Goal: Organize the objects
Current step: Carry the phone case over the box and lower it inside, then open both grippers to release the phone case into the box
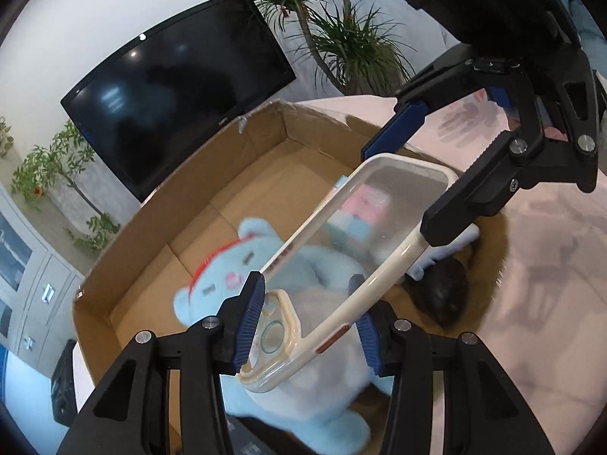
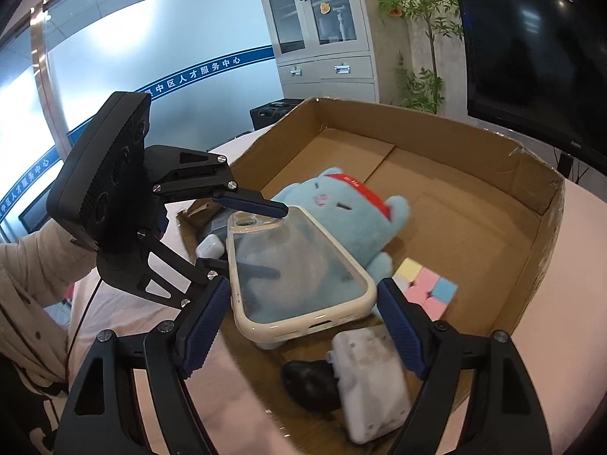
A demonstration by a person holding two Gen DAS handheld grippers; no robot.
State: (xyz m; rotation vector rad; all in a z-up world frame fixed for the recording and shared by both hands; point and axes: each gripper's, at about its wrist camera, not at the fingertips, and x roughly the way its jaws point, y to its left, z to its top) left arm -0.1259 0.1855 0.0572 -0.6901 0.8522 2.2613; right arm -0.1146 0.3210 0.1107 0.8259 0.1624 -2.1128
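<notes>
Phone case [image 1: 353, 242], clear-backed with a cream rim, is shown held in the air above the open cardboard box [image 1: 212, 174], tilted, with its camera-cutout end nearest the left gripper [image 1: 307, 322]. That end is clamped between the blue pads [image 1: 248, 316] of the left gripper, as is seen in the left wrist view. The opposite end is flanked by the fingers of the right gripper [image 2: 303, 314]; in the right wrist view a gap is visible between each blue pad [image 2: 205, 322] and the case rim [image 2: 303, 331], so the right gripper is spread and not grasping. Inside the box, a light blue plush toy [image 2: 341, 220] with a red band is seen lying on the cardboard floor beneath the case. A pastel cube puzzle [image 2: 425, 288] is placed just beside the toy. A white earbud case [image 2: 210, 246] lies near the box wall, partly hidden by the phone case. A white rectangular device [image 2: 368, 375] and a dark rounded object [image 2: 307, 383] are blurred, touching each other at the near corner. A black screen [image 1: 178, 87] and potted plant [image 1: 341, 34] are visible behind the box.
</notes>
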